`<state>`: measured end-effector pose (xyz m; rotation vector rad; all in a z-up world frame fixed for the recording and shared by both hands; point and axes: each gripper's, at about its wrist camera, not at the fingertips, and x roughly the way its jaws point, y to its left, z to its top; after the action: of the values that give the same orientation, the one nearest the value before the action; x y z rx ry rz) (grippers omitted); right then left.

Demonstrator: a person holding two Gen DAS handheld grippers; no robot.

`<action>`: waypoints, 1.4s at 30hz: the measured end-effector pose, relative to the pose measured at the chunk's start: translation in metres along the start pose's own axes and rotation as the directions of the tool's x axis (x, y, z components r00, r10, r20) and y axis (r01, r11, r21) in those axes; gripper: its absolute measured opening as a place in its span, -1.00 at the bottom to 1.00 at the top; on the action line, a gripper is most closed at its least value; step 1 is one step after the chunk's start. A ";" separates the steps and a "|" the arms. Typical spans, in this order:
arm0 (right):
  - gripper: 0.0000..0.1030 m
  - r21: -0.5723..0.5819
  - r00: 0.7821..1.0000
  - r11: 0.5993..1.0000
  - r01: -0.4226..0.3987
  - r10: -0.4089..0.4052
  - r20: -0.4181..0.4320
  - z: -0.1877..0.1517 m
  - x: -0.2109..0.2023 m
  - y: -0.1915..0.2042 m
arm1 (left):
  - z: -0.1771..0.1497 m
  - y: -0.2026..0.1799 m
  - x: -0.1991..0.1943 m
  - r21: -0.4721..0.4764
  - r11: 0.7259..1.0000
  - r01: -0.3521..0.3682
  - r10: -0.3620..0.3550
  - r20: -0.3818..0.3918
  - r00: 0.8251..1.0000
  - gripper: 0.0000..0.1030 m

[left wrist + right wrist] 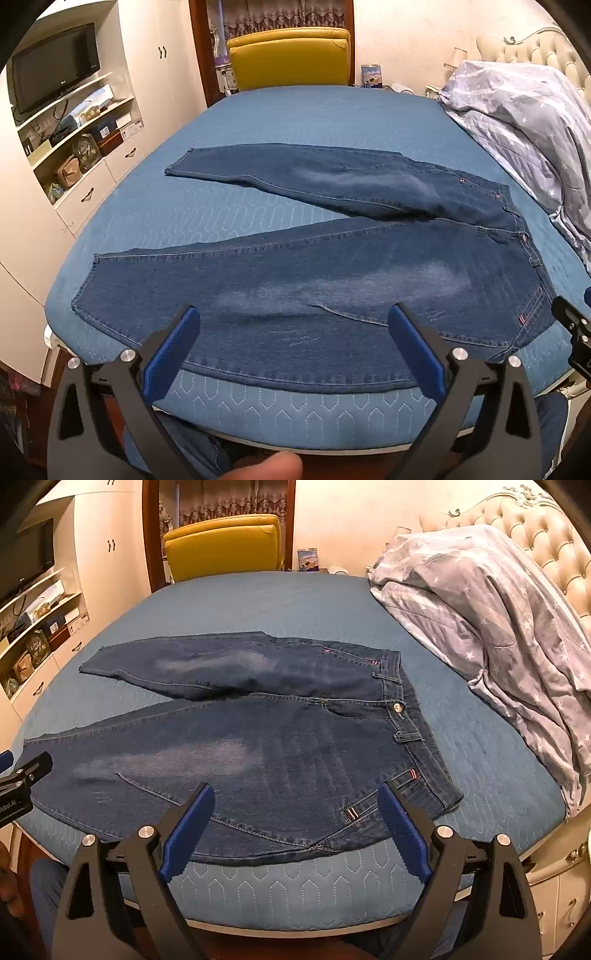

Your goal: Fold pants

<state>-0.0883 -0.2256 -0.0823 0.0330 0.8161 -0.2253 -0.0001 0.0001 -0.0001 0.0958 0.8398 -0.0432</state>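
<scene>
Both tongs hang over the near edge of the bed, tilted down toward the cloth, jaws apart and nothing between them. Left gripper (293, 325) sits above the near trouser leg, around the thigh and knee; right gripper (295, 803) sits above the hip and pocket corner of the same leg, near the waistband (410, 716). Neither set of blue pads touches denim as far as the views show. Jeans (332, 273) lie front-up and flat on the blue quilted mattress (295, 118), waist toward the headboard (535, 528) side, legs running away to the other side and splayed in a narrow V, with bare mattress showing between the hems. Near leg runs just beside the mattress edge, which puts both its long seam and its waist corner within easy reach of the two tools; that is likely why the hands wait here. No fold is made yet. Judged next step: pinch the near leg at two spots along its outer edge and carry it over onto the far leg. Rumpled star-print duvet (480, 609) is heaped by the headboard, apart from the jeans, so it should not catch. Yellow chair (290, 59) stands beyond the far side of the bed.
</scene>
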 end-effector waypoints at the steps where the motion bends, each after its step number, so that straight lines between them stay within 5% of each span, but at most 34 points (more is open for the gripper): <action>1: 0.68 -0.003 1.000 1.000 0.002 -0.002 -0.002 0.000 0.000 0.000 | 0.000 0.000 0.000 -0.002 1.000 -0.002 0.002 -0.001 1.000 0.97; 42: 0.68 0.006 0.999 1.000 0.019 -0.019 -0.028 0.001 0.013 -0.007 | 0.002 -0.009 0.003 -0.007 1.000 0.021 -0.021 -0.027 0.999 0.97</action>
<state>-0.0806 -0.2345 -0.0910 0.0348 0.8439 -0.2458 0.0027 -0.0089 -0.0010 0.0817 0.8676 -0.0595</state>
